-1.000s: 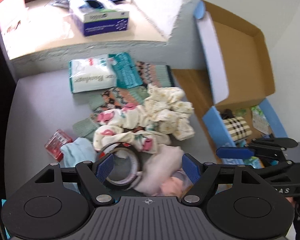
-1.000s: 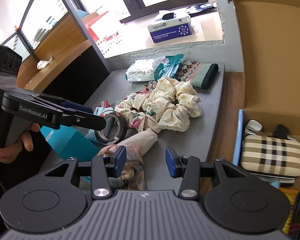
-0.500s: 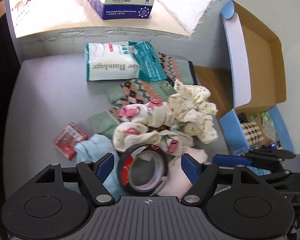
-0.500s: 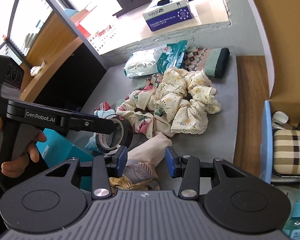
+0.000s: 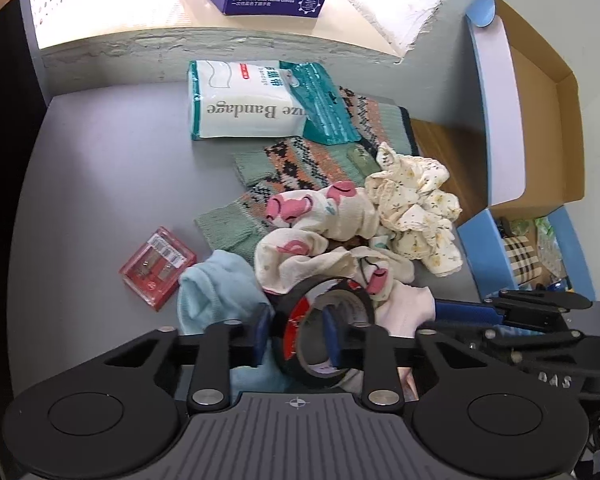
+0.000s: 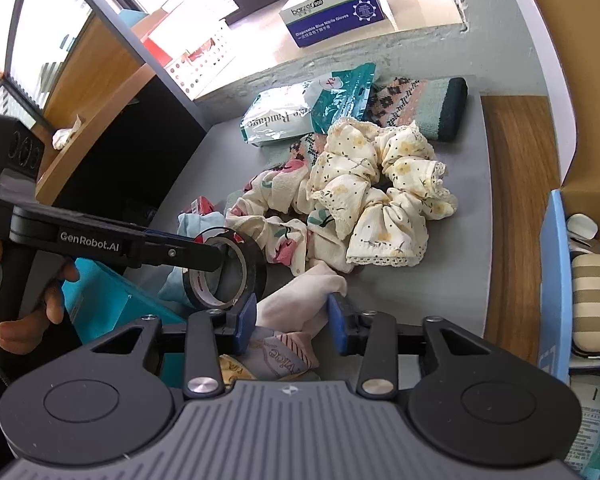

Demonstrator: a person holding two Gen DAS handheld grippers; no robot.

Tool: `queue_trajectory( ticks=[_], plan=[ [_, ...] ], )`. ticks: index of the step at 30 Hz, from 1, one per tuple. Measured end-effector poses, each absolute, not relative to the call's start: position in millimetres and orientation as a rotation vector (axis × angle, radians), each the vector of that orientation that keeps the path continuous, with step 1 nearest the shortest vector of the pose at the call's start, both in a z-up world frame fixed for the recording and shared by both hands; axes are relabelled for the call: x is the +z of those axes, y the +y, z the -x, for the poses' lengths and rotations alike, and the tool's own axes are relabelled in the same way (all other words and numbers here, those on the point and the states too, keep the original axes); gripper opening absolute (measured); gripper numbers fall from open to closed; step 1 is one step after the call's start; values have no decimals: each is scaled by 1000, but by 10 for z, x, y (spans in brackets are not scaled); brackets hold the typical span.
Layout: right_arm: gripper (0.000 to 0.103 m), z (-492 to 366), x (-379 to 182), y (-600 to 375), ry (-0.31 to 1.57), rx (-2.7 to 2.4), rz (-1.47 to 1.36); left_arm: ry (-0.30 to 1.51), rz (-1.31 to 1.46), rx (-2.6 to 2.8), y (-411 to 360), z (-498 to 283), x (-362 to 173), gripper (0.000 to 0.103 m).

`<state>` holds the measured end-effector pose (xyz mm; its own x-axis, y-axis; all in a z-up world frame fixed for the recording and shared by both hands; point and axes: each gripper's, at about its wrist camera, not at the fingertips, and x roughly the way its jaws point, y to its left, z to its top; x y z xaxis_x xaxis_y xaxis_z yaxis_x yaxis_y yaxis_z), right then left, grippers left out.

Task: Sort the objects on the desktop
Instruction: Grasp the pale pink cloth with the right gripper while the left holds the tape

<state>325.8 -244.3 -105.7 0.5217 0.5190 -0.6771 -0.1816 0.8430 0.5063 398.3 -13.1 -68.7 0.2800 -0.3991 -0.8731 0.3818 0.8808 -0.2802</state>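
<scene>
Left of the left tool [image 5: 296, 336]: red sharpener pack [image 5: 158, 268] on the tabletop [image 5: 100, 168]. Between its fingers: black tape roll [image 5: 324, 328], pinched through one wall, lifted. Right tool [image 6: 292, 324]: half-open around pink cloth [image 6: 300, 300]. Risk: roll pivots and slips from the thin grip.

Black left gripper [image 5: 296, 336] with blue pads [image 5: 262, 334] (white "GenRobot.AI" lettering), silver screws

L claw [image 6: 224, 258] grips tape roll [image 6: 225, 274] | R claw [image 6: 292, 320] open ovr pink cloth [image 6: 304, 296]
</scene>
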Motion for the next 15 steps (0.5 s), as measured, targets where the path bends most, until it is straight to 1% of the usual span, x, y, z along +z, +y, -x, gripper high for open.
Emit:
queue_trajectory(
  ticks=[1,2,7,15],
  plan=[
    [20,-3266,-1071,-2440,937,427,-400,1175,25,-526,-114,-3987,-694,24],
    [18,-3267,-1072,-2441,935,424,-400,1172,28,-527,-104,-3988,-698,23],
    [13,-3242,-1023,-2463,902,425,-408,1145,6,-526,-131,-3957,-674,22],
    [12,-3154,-879,-2515,828,425,-415,1097,-1,-550,-150,-3836,-498,20]
  ],
)
